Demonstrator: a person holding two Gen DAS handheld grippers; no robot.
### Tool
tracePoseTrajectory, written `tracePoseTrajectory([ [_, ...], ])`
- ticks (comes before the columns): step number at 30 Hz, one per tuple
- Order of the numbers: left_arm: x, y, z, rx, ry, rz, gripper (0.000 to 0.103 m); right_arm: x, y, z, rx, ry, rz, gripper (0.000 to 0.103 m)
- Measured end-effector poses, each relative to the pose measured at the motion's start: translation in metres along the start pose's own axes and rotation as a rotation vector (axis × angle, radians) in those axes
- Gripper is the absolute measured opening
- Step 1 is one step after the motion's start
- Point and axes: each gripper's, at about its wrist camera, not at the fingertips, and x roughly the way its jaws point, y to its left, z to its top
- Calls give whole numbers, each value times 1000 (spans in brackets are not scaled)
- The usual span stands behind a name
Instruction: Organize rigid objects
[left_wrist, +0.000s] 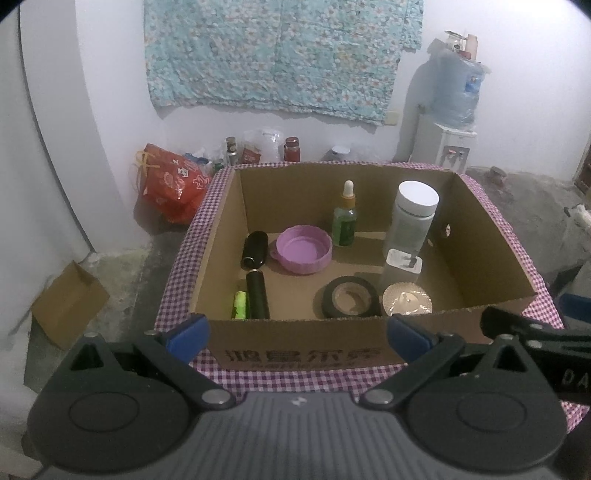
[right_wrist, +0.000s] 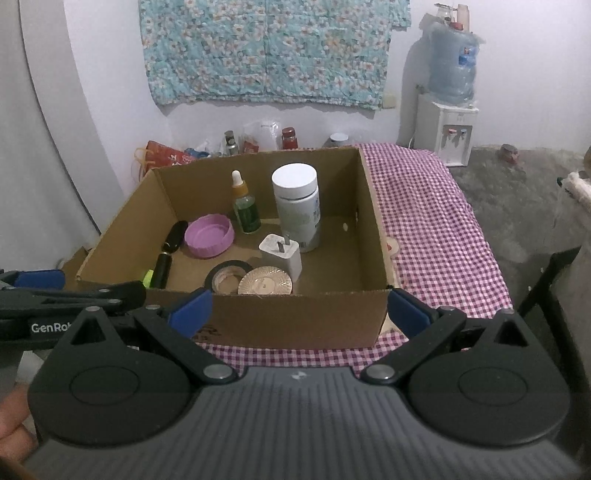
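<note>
Your left gripper (left_wrist: 295, 332) and right gripper (right_wrist: 299, 306) were both spread wide, empty, before the cardboard box (right_wrist: 295, 317). Inside stood a white bottle (right_wrist: 297, 206), dropper bottle (right_wrist: 245, 210), purple lid (right_wrist: 208, 236), tape roll (right_wrist: 223, 277); the near wall hid possibly more.

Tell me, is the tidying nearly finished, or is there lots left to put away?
It looks nearly finished. The cardboard box already holds the white bottle, dropper bottle, purple lid, charger, tape roll and more. Both the left gripper and right gripper are open and empty. Nothing loose shows on the checked tablecloth.
</note>
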Motion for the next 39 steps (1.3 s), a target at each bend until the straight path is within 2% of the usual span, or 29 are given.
tracePoseTrajectory([
  [39, 0, 1, -3, -4, -4, 12, 102, 1, 2, -3, -14, -5, -9, 101],
])
